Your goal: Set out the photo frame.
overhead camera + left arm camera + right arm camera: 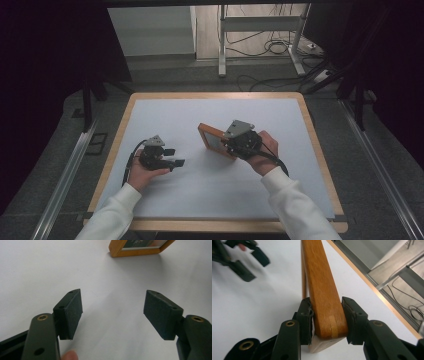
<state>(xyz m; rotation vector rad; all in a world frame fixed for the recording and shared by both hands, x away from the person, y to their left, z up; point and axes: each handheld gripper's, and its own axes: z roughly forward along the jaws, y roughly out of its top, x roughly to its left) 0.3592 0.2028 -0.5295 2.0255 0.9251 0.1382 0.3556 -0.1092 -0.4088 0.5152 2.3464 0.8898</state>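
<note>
Right gripper view has the wooden picture frame (322, 290) standing on edge on the white tabletop (262, 305), roughly table center, with the right gripper (327, 317) at its 4 o'clock, jaws either side of the frame's rim, looking clamped on. Wooden border around the table (117, 135), grey floor and cables (270, 47) at 12. Left gripper (175, 157) sits at the frame's 8 o'clock, jaws wide open, holding nothing.
</note>
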